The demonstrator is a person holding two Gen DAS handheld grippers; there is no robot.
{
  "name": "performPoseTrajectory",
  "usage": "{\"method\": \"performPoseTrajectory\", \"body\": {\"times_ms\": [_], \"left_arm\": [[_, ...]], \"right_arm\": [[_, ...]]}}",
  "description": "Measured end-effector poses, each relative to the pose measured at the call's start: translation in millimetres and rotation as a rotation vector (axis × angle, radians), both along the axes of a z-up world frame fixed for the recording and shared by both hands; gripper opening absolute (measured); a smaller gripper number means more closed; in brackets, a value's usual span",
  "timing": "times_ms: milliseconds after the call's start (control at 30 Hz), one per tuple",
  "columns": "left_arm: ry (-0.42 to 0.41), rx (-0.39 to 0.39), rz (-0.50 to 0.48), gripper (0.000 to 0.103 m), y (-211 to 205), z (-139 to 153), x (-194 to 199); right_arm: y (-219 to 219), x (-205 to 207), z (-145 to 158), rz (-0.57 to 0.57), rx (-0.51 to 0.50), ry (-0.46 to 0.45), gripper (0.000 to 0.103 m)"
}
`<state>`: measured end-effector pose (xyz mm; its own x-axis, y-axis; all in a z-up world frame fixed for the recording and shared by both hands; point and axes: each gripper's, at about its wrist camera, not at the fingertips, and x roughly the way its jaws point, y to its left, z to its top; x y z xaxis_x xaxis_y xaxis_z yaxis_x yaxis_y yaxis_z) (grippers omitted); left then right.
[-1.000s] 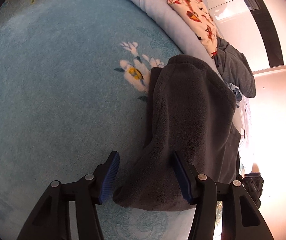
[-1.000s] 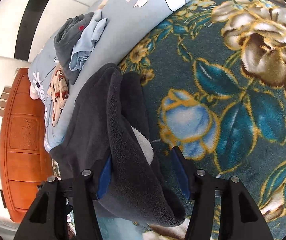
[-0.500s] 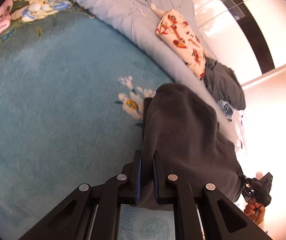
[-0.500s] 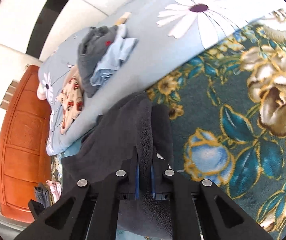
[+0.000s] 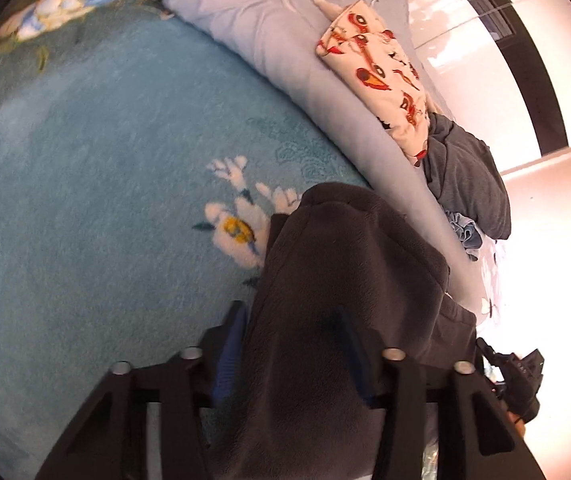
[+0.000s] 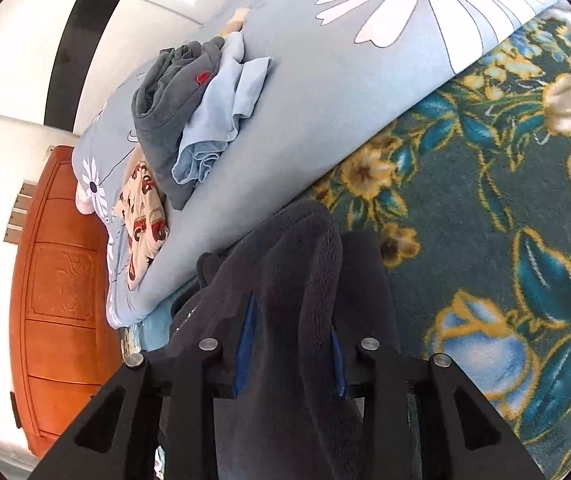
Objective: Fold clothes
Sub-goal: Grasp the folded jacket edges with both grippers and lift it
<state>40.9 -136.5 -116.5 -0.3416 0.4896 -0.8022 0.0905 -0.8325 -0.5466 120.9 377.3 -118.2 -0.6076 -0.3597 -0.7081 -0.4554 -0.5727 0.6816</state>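
Observation:
A dark grey fleece garment (image 5: 349,272) lies folded on the teal flowered blanket (image 5: 85,200). My left gripper (image 5: 291,320) is open, its blue-padded fingers apart on either side of the fleece's near end. In the right wrist view the same fleece (image 6: 285,280) lies between the fingers of my right gripper (image 6: 291,344), which is also open. The cloth fills the gap in both views and hides part of the pads.
A pale blue flowered duvet (image 6: 325,100) runs along the far side. On it lie a grey garment (image 6: 169,92), a light blue one (image 6: 217,120) and a cream red-printed one (image 5: 381,72). An orange wooden headboard (image 6: 57,300) stands at left.
Both grippers were open a second ago, shut on the fleece half a second ago, and have opened again. The fleece lies between the spread fingers.

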Motion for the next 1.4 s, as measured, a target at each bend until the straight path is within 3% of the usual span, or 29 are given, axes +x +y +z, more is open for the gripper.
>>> {"method": "performPoseTrajectory", "body": {"times_ms": [33,100,200,267,433,533,600,667,733,767,833,867,967,1100,1133,1200,1300,1400], "left_arm": [[0.018,-0.037,-0.019,0.010,5,6,-3],[0.086,-0.055,-0.044,0.009,6,23,-3],[0.186,0.000,-0.025,0.009,-6,48,-4],[0.154,-0.012,0.005,0.009,-14,41,-14],[0.009,-0.095,-0.007,0.011,-15,1,-20],[-0.014,-0.047,0.009,0.014,-22,-9,-9],[-0.036,0.001,0.049,0.029,-33,-9,-4],[-0.058,0.075,0.098,0.052,-45,-6,4],[-0.068,0.145,0.149,0.060,-55,-2,19],[-0.073,0.153,0.173,0.069,-57,1,29],[-0.083,0.142,0.211,0.077,-58,2,51],[-0.095,0.137,0.225,0.079,-57,0,61],[-0.170,0.133,0.245,0.079,-43,-14,85],[-0.267,0.179,0.280,0.079,-23,-43,108],[-0.277,0.193,0.282,0.079,-19,-48,110],[-0.259,0.189,0.278,0.079,-11,-49,105],[-0.170,0.198,0.242,0.084,4,-41,93],[-0.164,0.231,0.276,0.090,13,-49,84]], "right_arm": [[-3,-4,4,0.014,0.017,-0.004,0.012],[-8,-9,15,0.053,0.048,0.014,0.010],[-1,-4,41,0.034,0.050,0.137,0.009],[8,0,55,0.001,0.059,0.210,0.009],[14,-11,21,-0.024,0.058,0.064,0.009],[7,-12,3,0.001,0.069,-0.003,0.010],[8,-9,1,0.002,0.054,0.008,0.010],[11,-5,4,0.008,0.055,0.008,0.014],[11,1,15,0.027,0.069,0.032,0.019],[10,7,23,0.038,0.092,0.046,0.028],[8,23,34,0.061,0.132,0.070,0.045],[7,33,38,0.073,0.148,0.078,0.052],[9,68,31,0.067,0.131,0.034,0.059],[16,120,5,-0.030,-0.005,-0.009,0.063],[16,131,-1,-0.049,-0.040,0.000,0.071],[14,149,-13,-0.074,-0.107,0.010,0.074],[2,153,-25,-0.057,-0.164,0.028,0.074],[-11,144,-32,-0.044,-0.197,0.067,0.075]]}}
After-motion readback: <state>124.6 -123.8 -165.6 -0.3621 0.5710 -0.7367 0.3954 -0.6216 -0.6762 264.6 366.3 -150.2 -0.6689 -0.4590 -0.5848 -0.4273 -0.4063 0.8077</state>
